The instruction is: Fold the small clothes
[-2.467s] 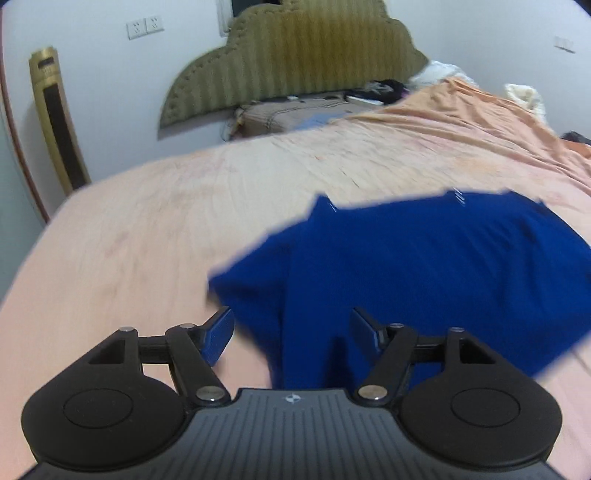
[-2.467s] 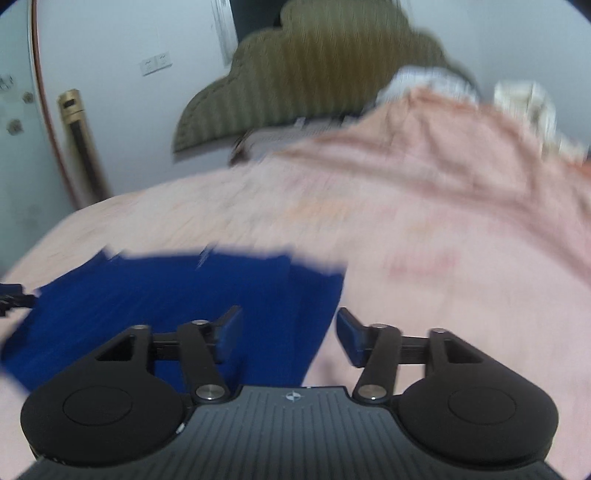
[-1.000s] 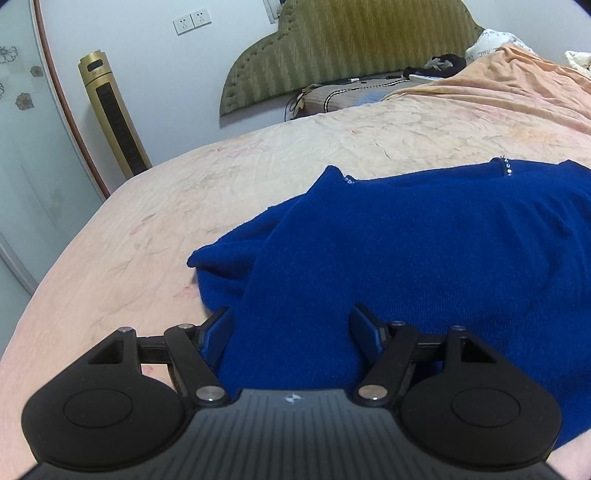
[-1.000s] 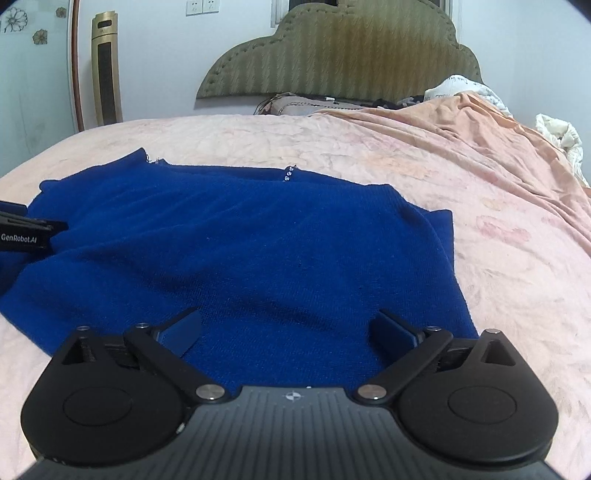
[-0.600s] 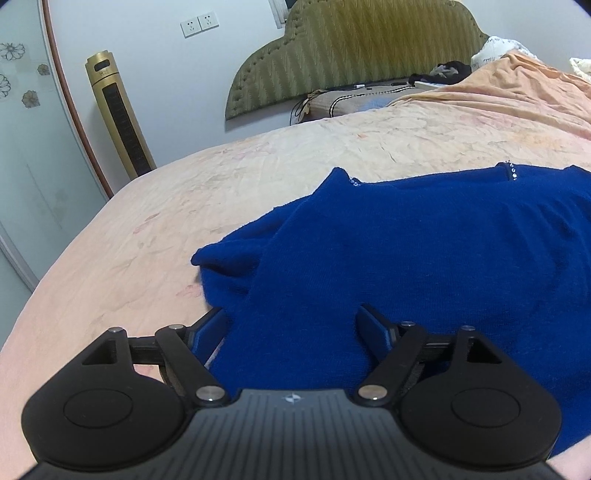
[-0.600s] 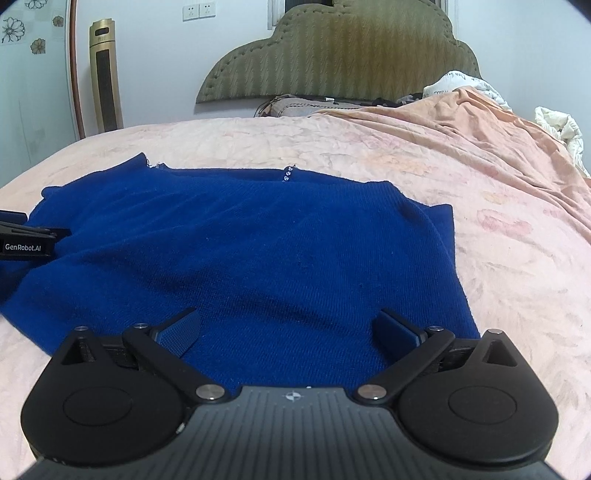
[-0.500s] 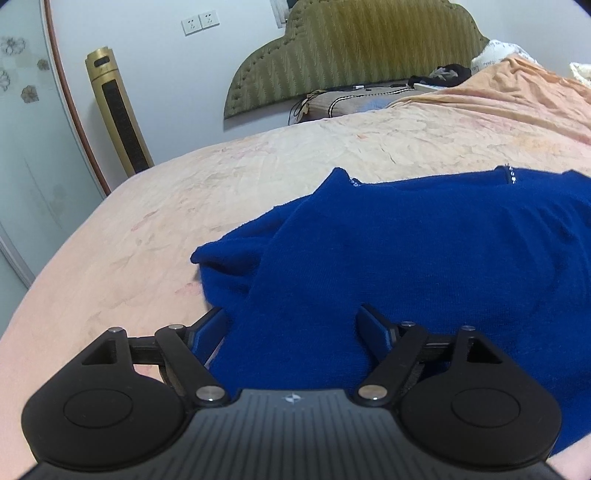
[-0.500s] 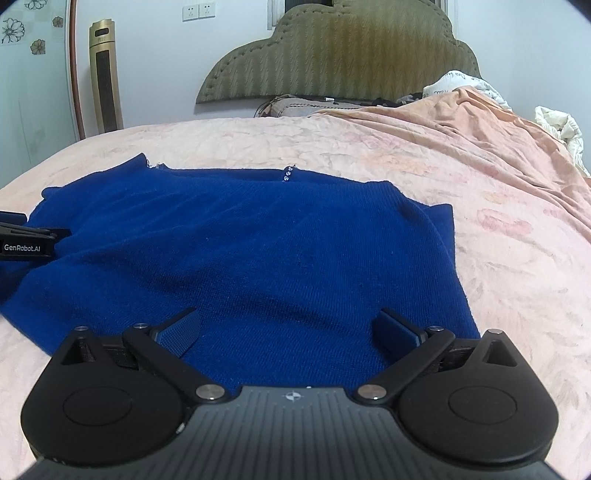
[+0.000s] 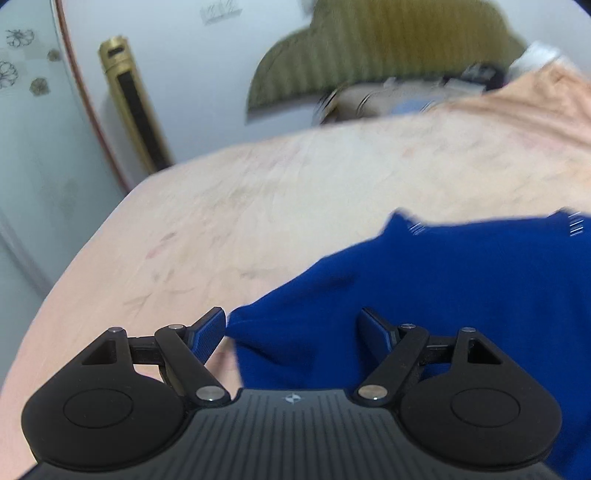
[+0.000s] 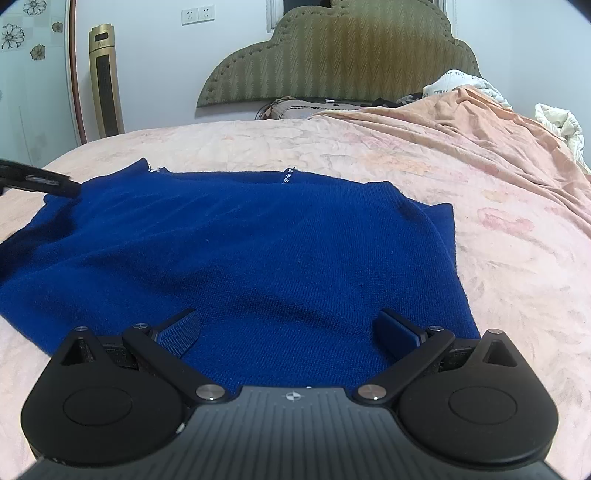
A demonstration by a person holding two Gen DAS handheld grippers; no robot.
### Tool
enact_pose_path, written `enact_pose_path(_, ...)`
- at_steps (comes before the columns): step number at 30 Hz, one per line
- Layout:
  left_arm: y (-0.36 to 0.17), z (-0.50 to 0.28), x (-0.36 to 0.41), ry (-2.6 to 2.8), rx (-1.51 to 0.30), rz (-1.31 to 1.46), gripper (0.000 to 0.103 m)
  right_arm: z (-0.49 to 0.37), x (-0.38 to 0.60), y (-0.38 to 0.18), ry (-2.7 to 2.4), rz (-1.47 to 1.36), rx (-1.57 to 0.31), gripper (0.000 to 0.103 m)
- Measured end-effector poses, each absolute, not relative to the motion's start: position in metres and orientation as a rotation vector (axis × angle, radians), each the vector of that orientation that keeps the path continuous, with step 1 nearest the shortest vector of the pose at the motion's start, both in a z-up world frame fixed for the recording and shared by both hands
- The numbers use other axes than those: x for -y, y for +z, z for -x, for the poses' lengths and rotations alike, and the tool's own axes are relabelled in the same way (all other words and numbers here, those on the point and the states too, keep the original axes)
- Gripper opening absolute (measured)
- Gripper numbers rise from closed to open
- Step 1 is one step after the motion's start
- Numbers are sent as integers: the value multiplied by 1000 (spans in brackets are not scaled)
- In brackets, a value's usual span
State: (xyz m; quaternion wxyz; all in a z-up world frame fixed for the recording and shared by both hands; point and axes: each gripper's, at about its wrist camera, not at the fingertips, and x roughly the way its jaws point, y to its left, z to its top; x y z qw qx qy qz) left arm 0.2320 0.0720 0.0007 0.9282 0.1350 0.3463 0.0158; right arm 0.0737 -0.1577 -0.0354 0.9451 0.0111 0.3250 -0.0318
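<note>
Left gripper (image 9: 291, 326): jaws parted wide, having just been opening; the pads do not press on anything, though the bunched left sleeve (image 9: 295, 332) of the blue knit sweater (image 10: 236, 251) sits in the gap between them; this view is blurred. Right gripper (image 10: 288, 328): jaws spread wide and empty, poised over the sweater's near hem. Blue knit sweater: lies spread on the bed (image 10: 498, 229), neckline with small beads (image 10: 287, 176) towards the headboard (image 10: 340, 55), right side edge (image 10: 447, 236) doubled under in a narrow fold, left sleeve rumpled and not laid flat. Step in hand, as judged: taking up the left sleeve to fold it across the body. Handling note: close on the sleeve near its outer end, through the knit only and clear of the peach bedsheet (image 9: 258, 206); carry it low and taut so the soft knit does not drag the body askew; the right gripper could pin the hem meanwhile. Background: gold tower fan (image 10: 105, 81), wall sockets (image 10: 194, 15).
</note>
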Motion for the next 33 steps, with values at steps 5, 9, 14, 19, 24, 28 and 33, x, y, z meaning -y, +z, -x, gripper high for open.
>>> enact_pose_path(5, -1, -219, -69, 37, -690, -286, 79, -74, 158, -35, -61, -36, -659, 102)
enact_pose_path(9, -4, -208, -68, 35, -678, -282, 80, -75, 156, -35, -63, -35, -660, 102)
enact_pose_path(14, 0, -199, -69, 10, -692, -248, 83, -74, 157, -35, -63, -38, -658, 102)
enact_pose_path(19, 0, -183, -67, -15, -688, -221, 88, -74, 157, -35, -65, -35, -658, 102)
enact_pose_path(24, -17, -170, -66, -27, -681, -165, 95, -75, 155, -35, -73, -17, -665, 102)
enact_pose_path(28, -24, -164, -69, -11, -640, -131, 100, -75, 152, -35, -81, -4, -668, 102)
enact_pose_path(33, -27, -163, -75, 2, -633, -73, 103, -75, 152, -36, -81, -4, -669, 102)
